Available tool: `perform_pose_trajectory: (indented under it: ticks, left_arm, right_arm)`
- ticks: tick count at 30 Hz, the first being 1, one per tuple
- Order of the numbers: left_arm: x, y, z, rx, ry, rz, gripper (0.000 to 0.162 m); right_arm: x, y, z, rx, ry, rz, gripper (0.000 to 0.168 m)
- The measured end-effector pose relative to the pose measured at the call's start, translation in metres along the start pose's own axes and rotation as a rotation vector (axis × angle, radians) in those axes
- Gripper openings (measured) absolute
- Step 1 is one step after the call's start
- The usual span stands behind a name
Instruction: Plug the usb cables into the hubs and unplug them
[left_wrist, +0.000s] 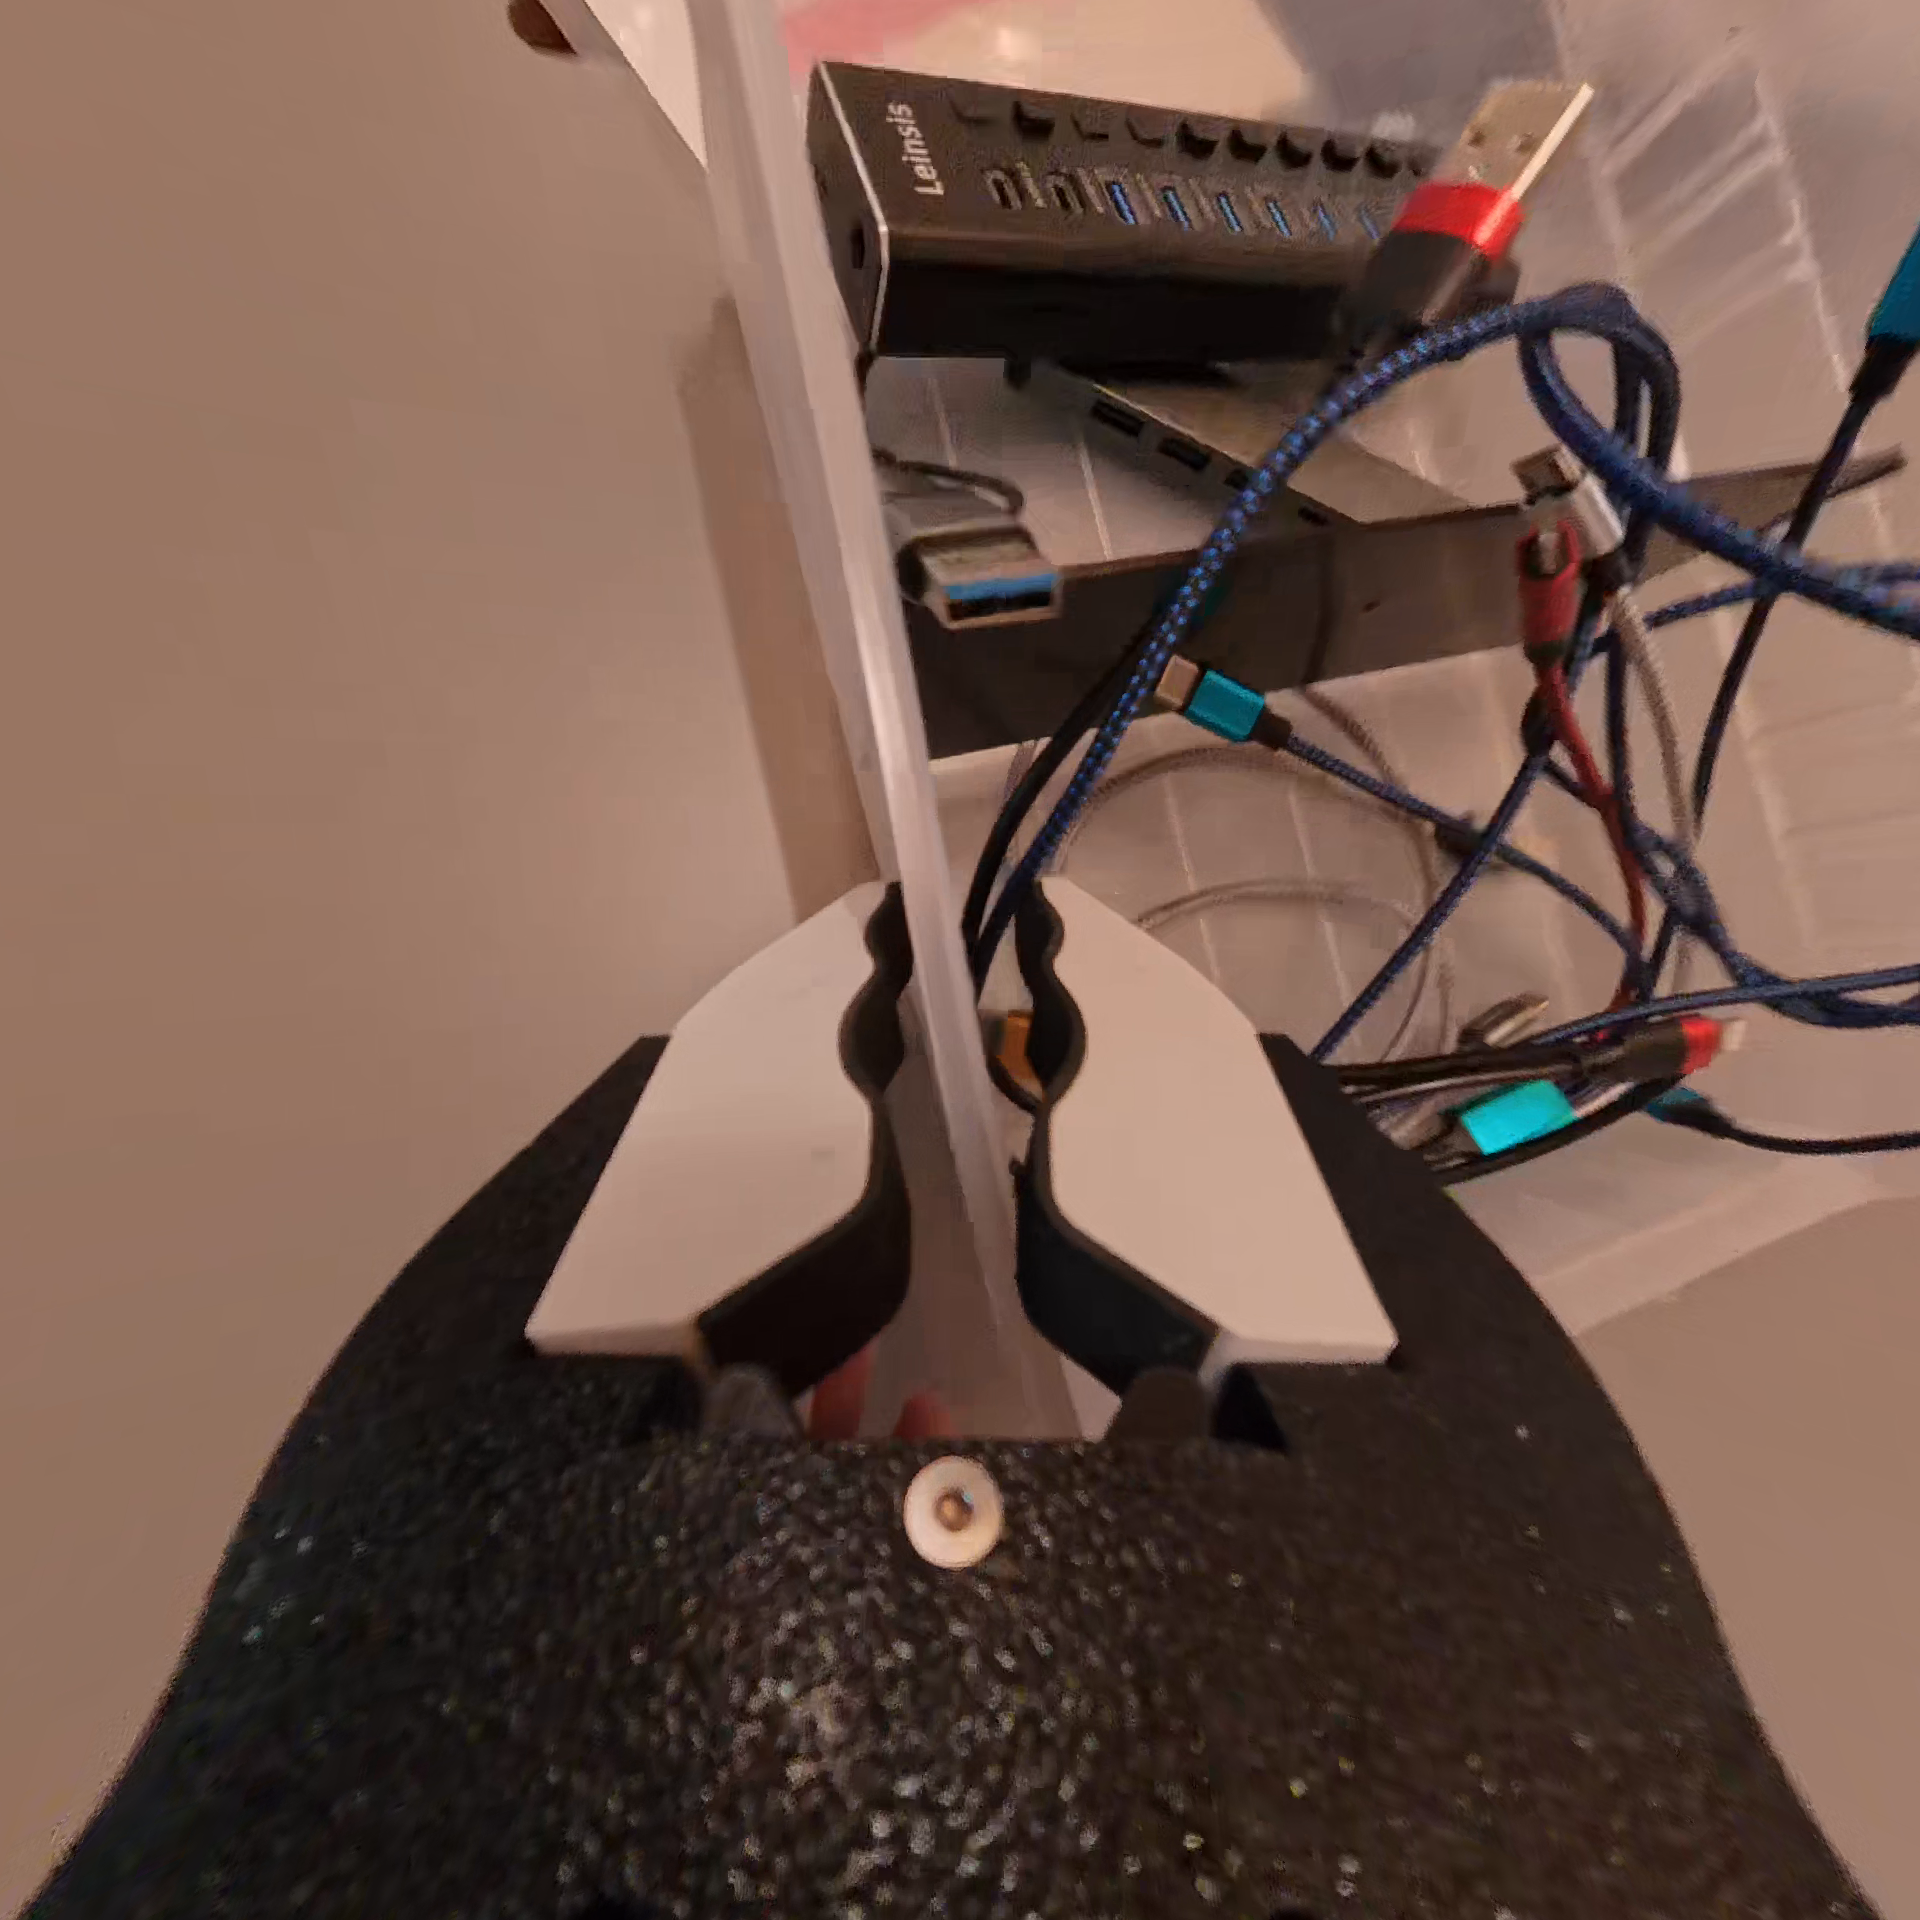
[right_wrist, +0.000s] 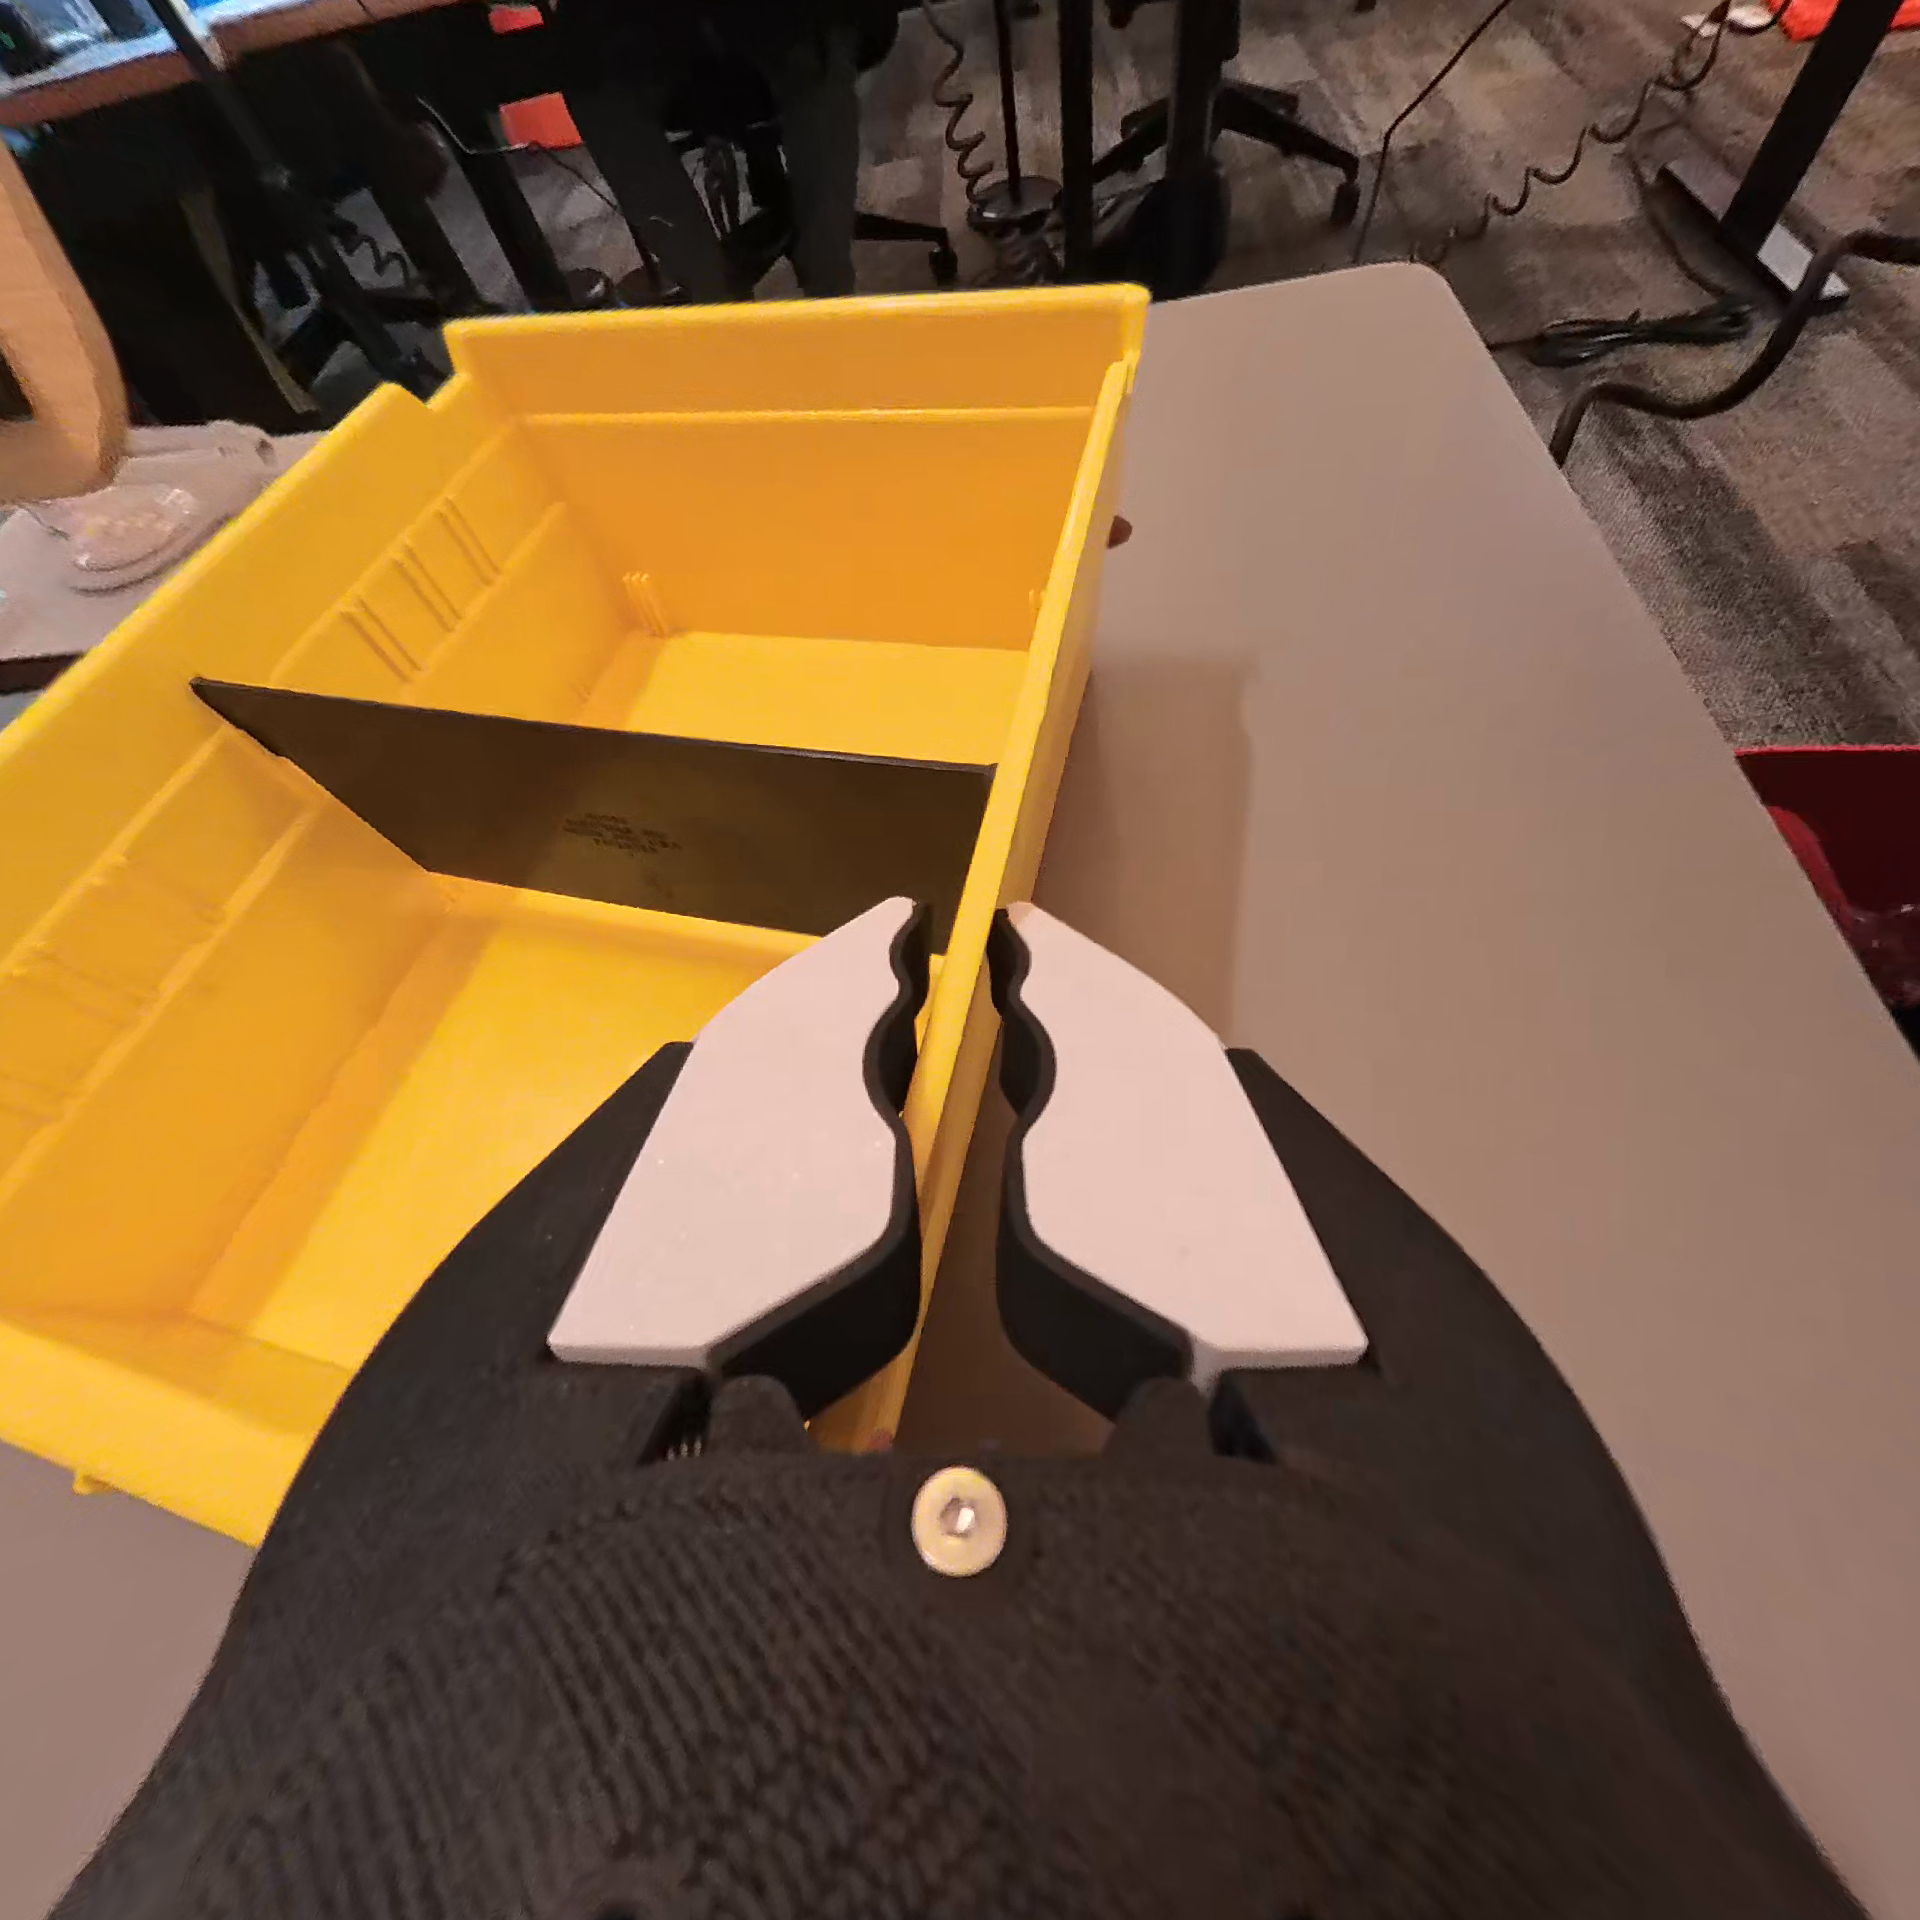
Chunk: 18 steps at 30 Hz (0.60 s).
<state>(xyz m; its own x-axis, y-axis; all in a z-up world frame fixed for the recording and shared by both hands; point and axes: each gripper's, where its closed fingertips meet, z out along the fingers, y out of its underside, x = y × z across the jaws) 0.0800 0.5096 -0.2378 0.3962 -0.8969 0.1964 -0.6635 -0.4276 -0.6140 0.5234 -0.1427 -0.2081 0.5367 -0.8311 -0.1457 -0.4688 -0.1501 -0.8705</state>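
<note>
**Each gripper clamped on the rim of a bin**

The left gripper (left_wrist: 961, 935) straddles the near wall of a clear plastic bin (left_wrist: 831, 582), 1 finger outside and 1 inside, with the translucent rim running up between them. The fingers sit close against the wall, so the gripper looks closed on it. A blue braided cable (left_wrist: 1299, 457) also rises from between the fingertips, but the view does not show whether it is pinched along with the wall.

Inside the clear bin lie the task's things. A black hub (left_wrist: 1091, 208) with a row of ports and buttons rests highest, tilted, at the far side. Below it a flatter grey hub (left_wrist: 1351, 582) lies at an angle, with a silver plug (left_wrist: 977, 592) with a blue tongue beside its left end. A loose red-collared plug (left_wrist: 1475, 197) points up over the right end of the black hub, not inserted in any port. A teal-collared plug (left_wrist: 1216, 701) hangs free in front of the grey hub. More cables, blue, red and grey, lie tangled through the right part of the bin.

The right gripper (right_wrist: 956, 925) straddles the right wall of a yellow bin (right_wrist: 790, 353) in the same way. Its left finger presses the wall, while a narrow gap shows on the other side, so whether it truly grips cannot be told. A black divider (right_wrist: 665, 821) splits the yellow bin into 2 compartments. The bin stands on a grey table (right_wrist: 1403, 727).
</note>
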Motion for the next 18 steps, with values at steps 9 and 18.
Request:
perform_pose_trajectory:
  ticks: [9, 18]
  left_arm:
    - [0.01, 0.009, 0.009, -0.042, -0.029, -0.029, 0.024]
    - [-0.015, -0.011, -0.031, 0.14, -0.281, 0.047, 0.081]
  right_arm:
    - [0.004, -0.01, 0.029, -0.03, -0.041, -0.069, 0.015]
    - [-0.025, -0.05, -0.068, 0.206, 0.068, -0.167, 0.086]
